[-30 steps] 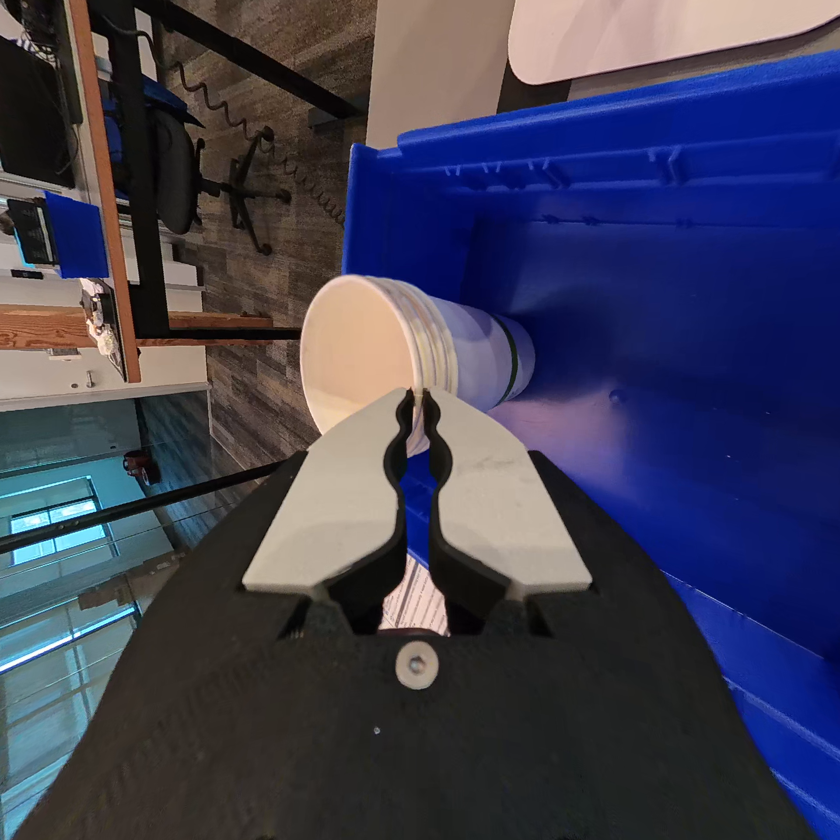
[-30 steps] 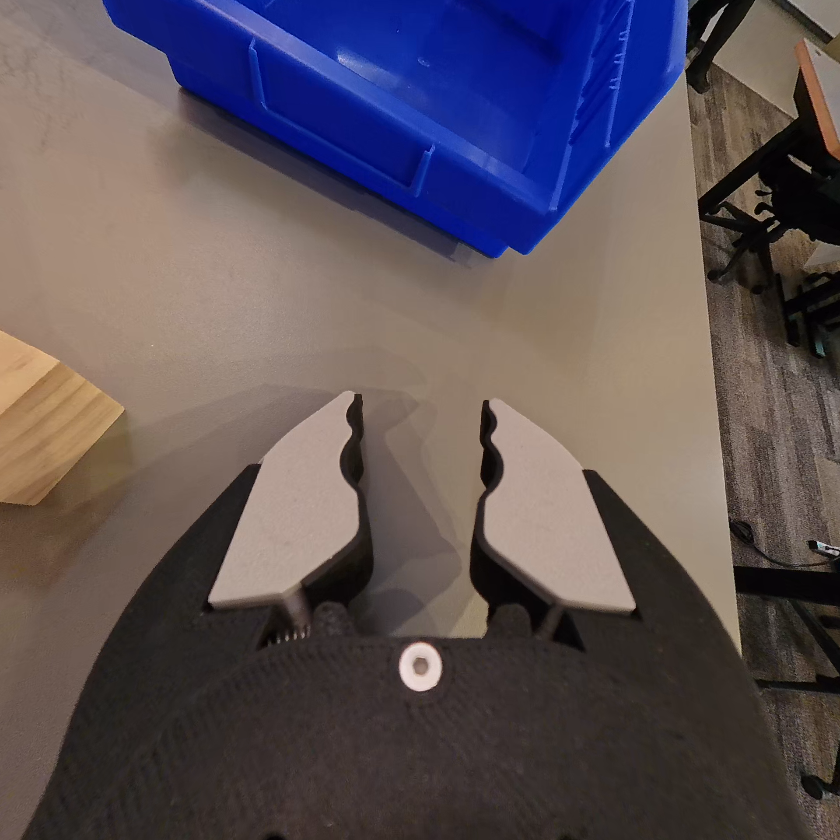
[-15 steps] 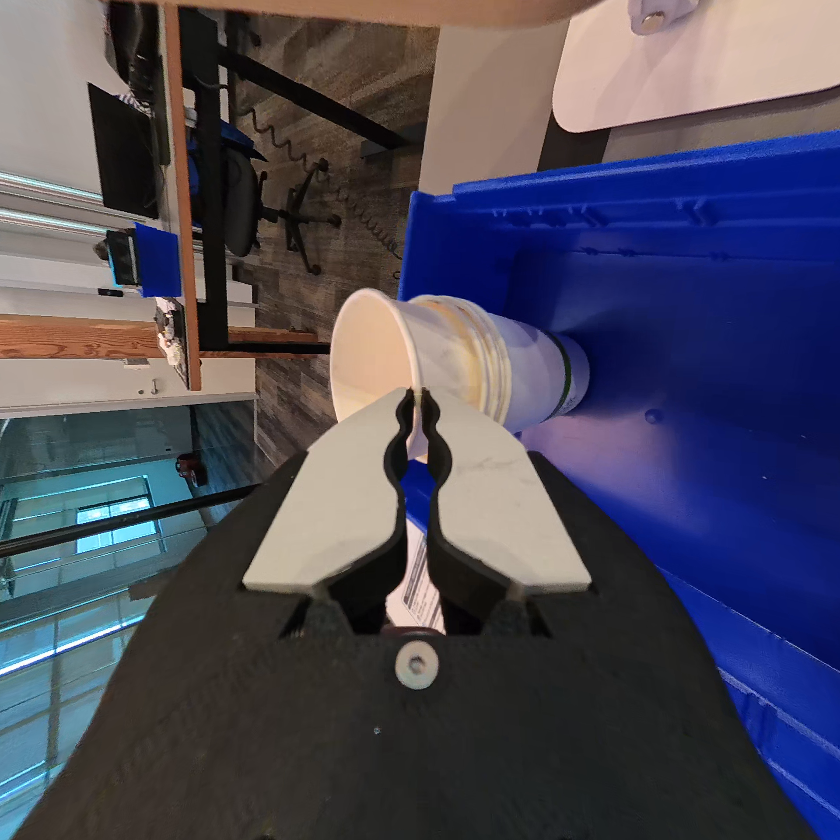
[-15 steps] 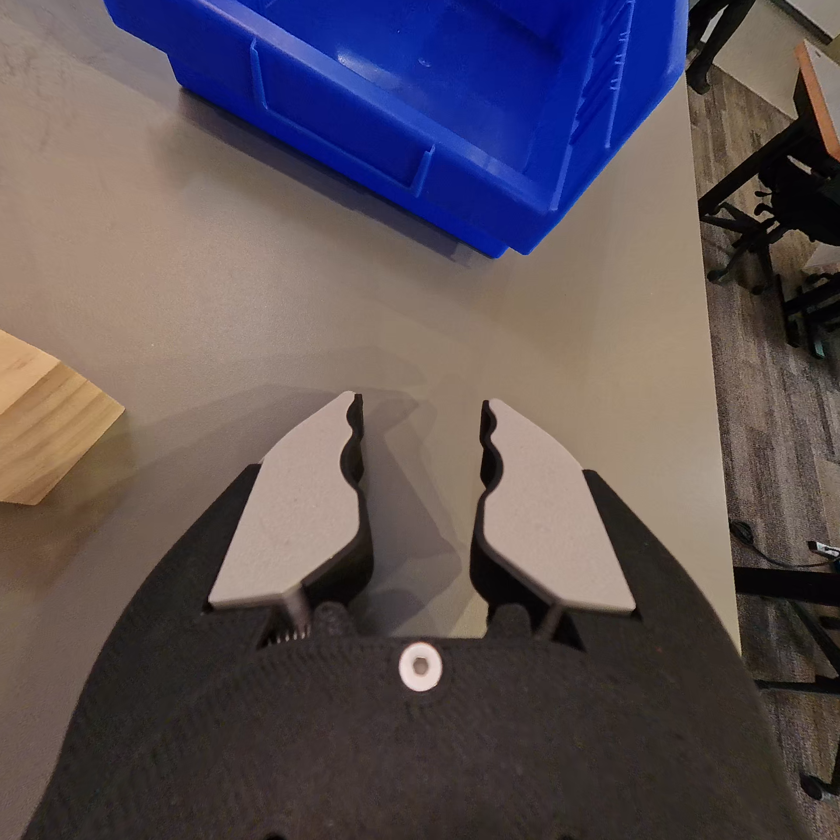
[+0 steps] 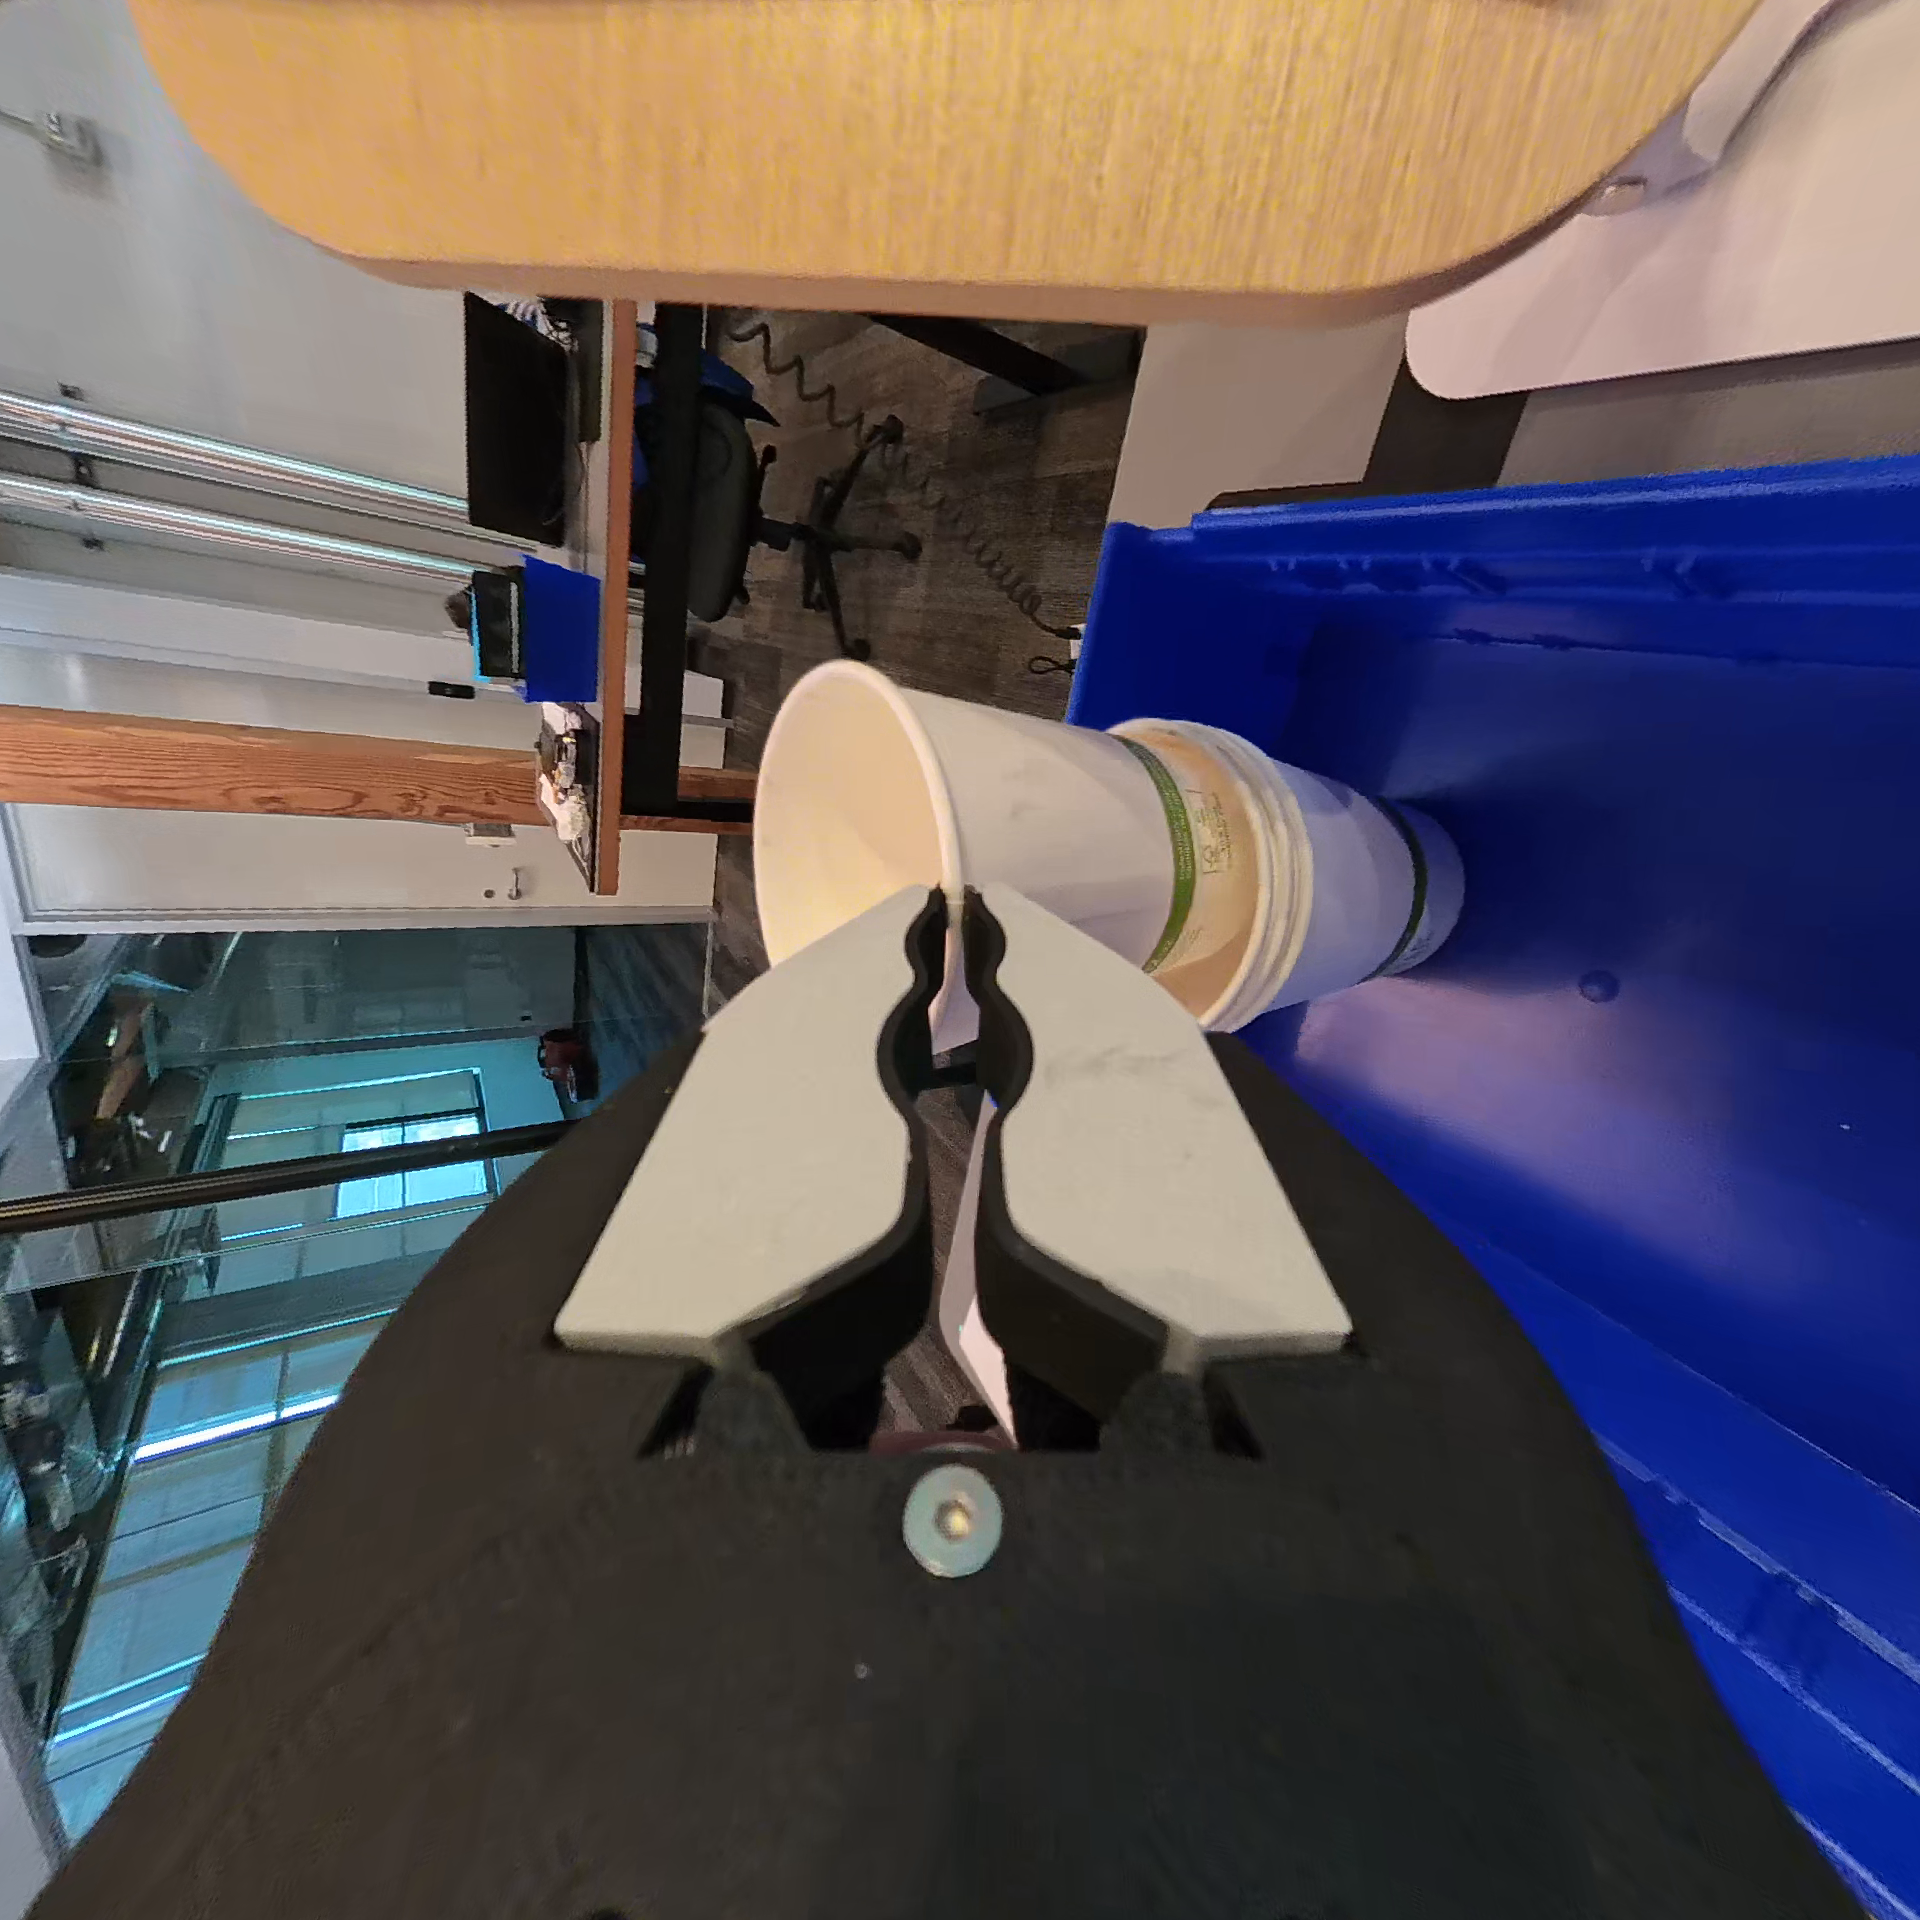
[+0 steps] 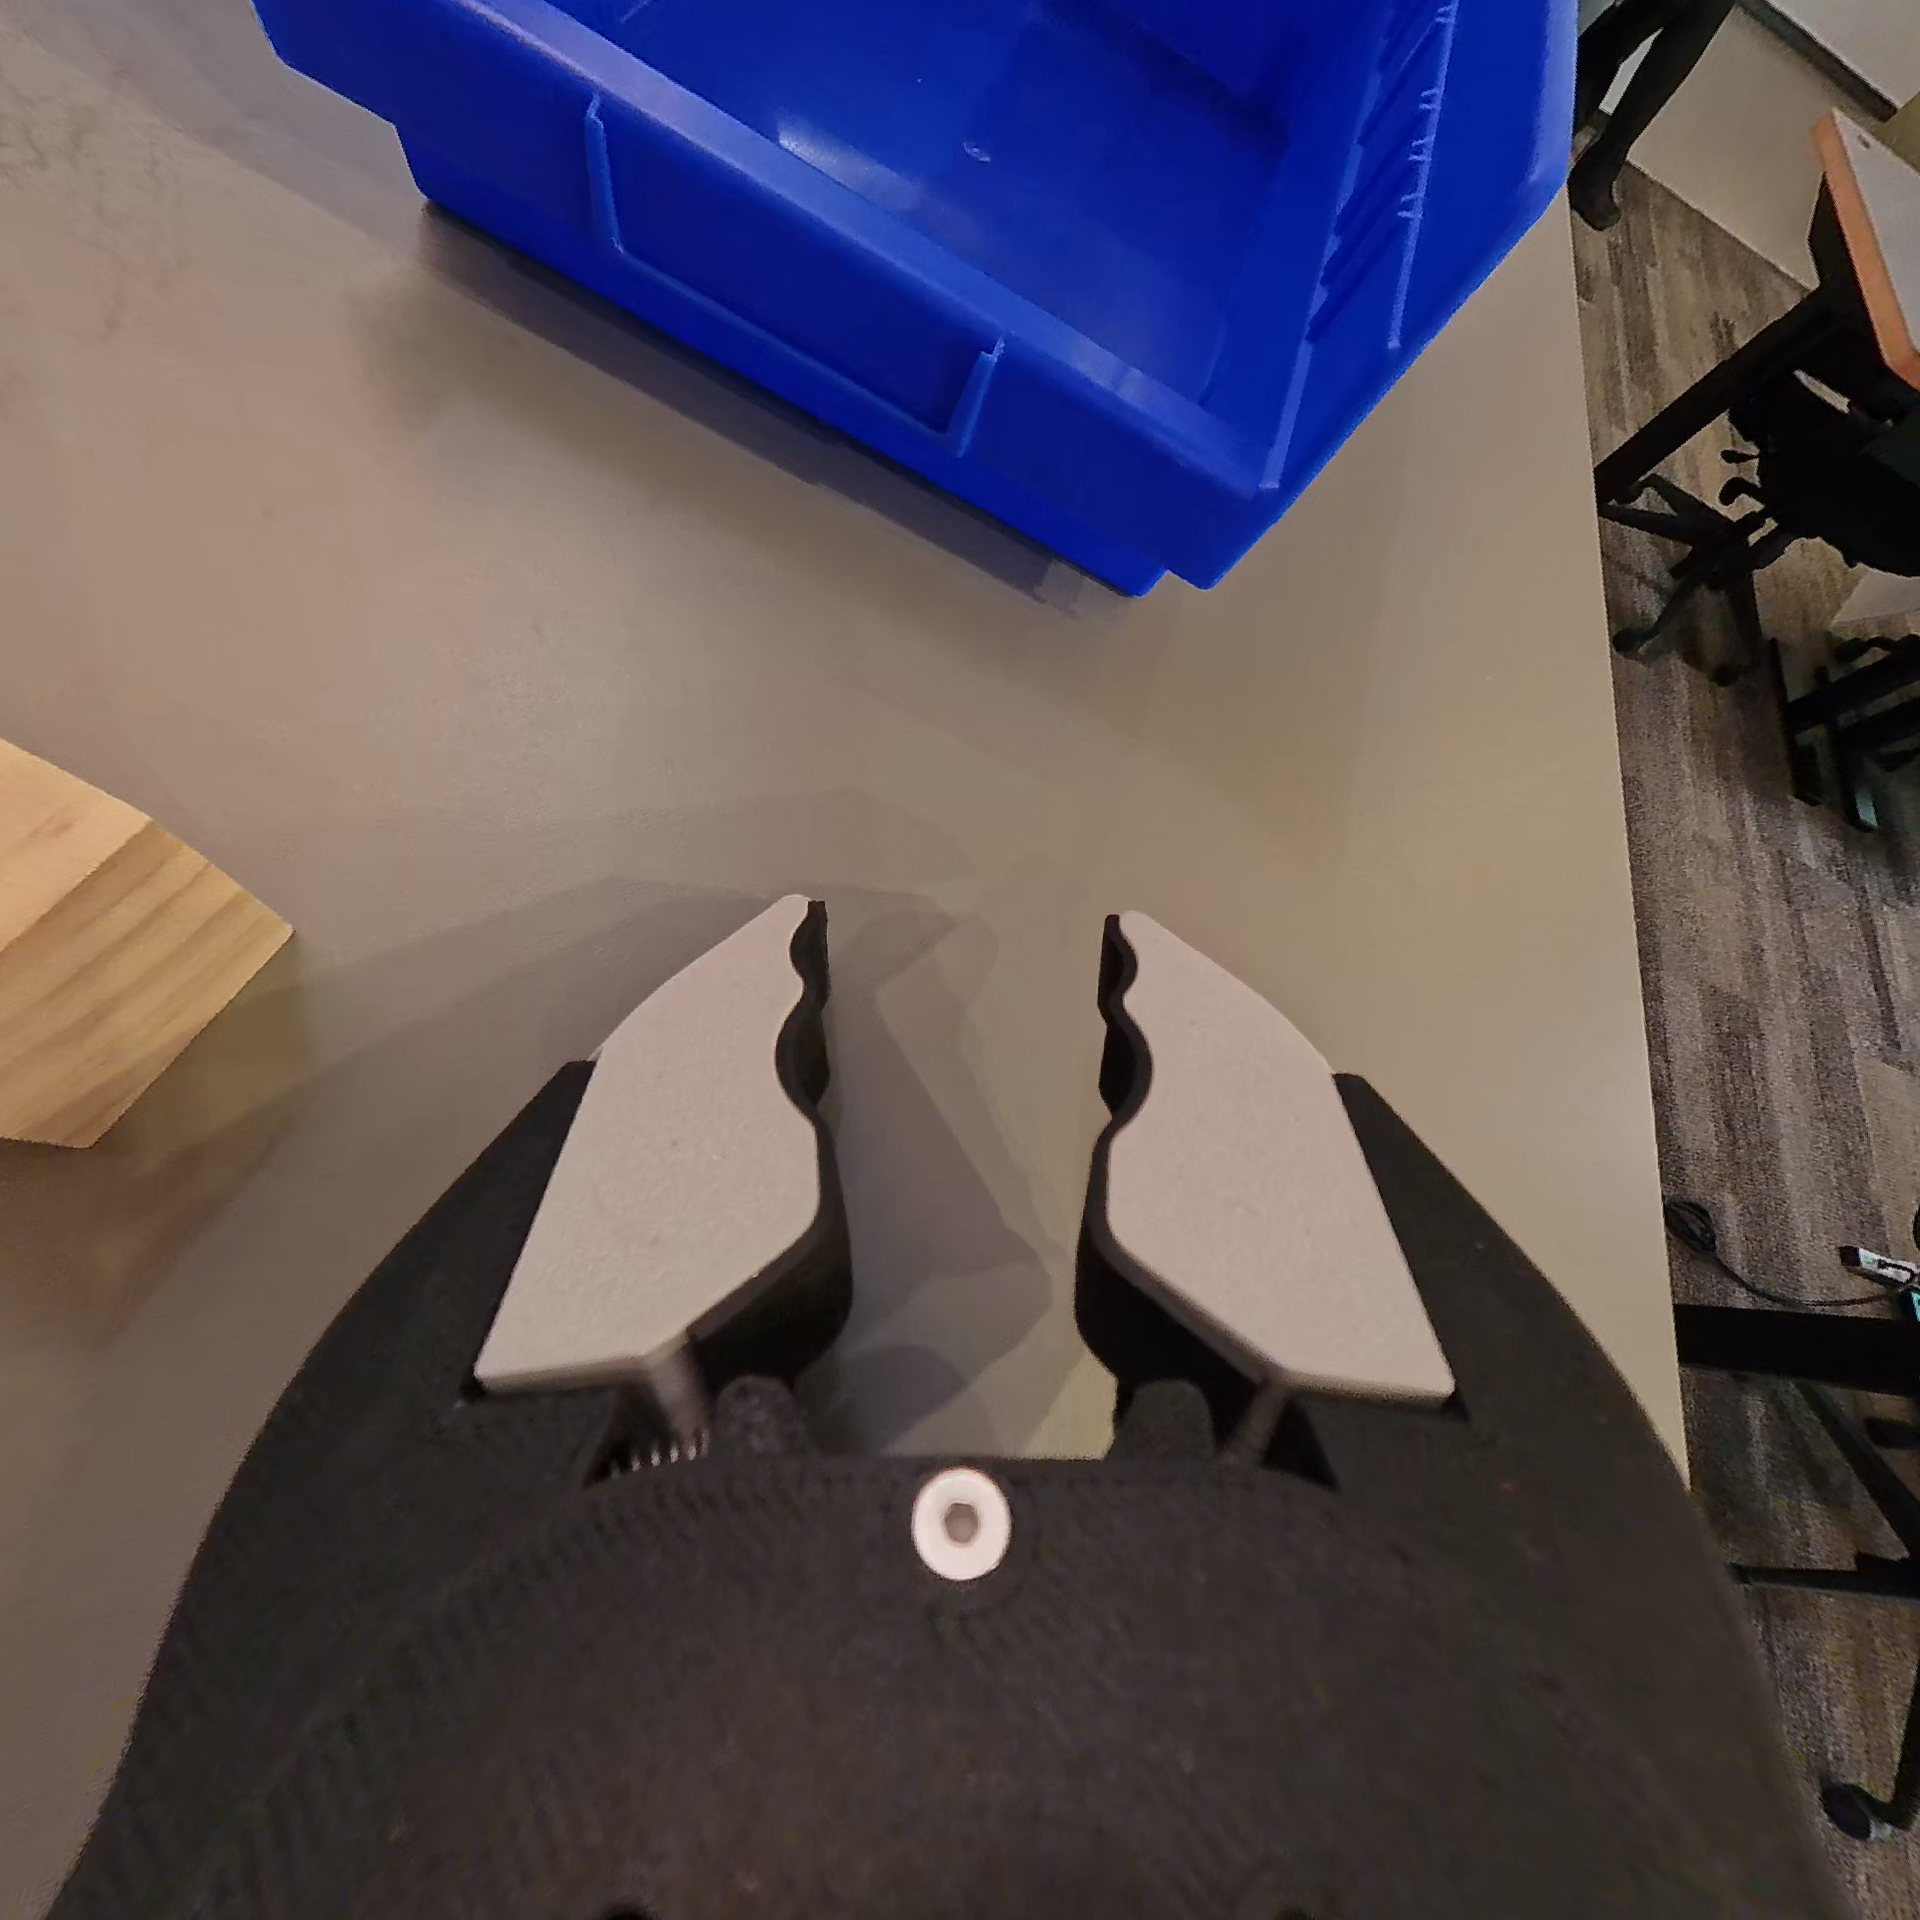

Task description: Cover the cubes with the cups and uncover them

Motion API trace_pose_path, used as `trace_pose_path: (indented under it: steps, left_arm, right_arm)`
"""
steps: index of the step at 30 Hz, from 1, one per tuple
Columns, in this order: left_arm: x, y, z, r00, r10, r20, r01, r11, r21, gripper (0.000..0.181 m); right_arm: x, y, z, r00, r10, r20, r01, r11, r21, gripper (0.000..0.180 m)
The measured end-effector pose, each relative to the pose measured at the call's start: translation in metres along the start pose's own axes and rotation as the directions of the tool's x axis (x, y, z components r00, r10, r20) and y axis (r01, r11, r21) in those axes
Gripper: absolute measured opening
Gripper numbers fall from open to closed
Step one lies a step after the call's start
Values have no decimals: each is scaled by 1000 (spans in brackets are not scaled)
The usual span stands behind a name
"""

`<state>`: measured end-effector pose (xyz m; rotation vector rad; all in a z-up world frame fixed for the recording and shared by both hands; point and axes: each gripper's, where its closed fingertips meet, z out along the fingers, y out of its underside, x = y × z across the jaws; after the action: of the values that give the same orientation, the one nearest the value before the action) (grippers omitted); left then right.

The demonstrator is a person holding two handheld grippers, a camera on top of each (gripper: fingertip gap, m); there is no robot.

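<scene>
Cup (image 5: 997,821) rim between left fingers (image 5: 1132,1132)

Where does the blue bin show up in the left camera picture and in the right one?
Left wrist view: the blue bin fills the right side, with the stack of cups in it.
Right wrist view: it sits at the top centre on the grey table; no cups show.
Shared landmark: the bin itself.

One blue plastic storage bin (image 6: 935,312); one pale wooden cube (image 6: 94,977) on the one grey table (image 6: 520,665); one white paper cup (image 5: 997,821) half out of one stack of nested paper cups (image 5: 1320,862), their number unclear.
</scene>
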<state>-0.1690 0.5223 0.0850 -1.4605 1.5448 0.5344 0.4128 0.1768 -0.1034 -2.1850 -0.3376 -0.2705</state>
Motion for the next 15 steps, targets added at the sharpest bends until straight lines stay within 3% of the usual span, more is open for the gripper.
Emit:
trace_pose_path:
  steps: [15]
  left_arm:
    - [-22,-20,-40,994,-29,103,26,999,30,3]
  right_arm:
    - [0,-2,-1,1000,-13,-2,13,1000,14,53]
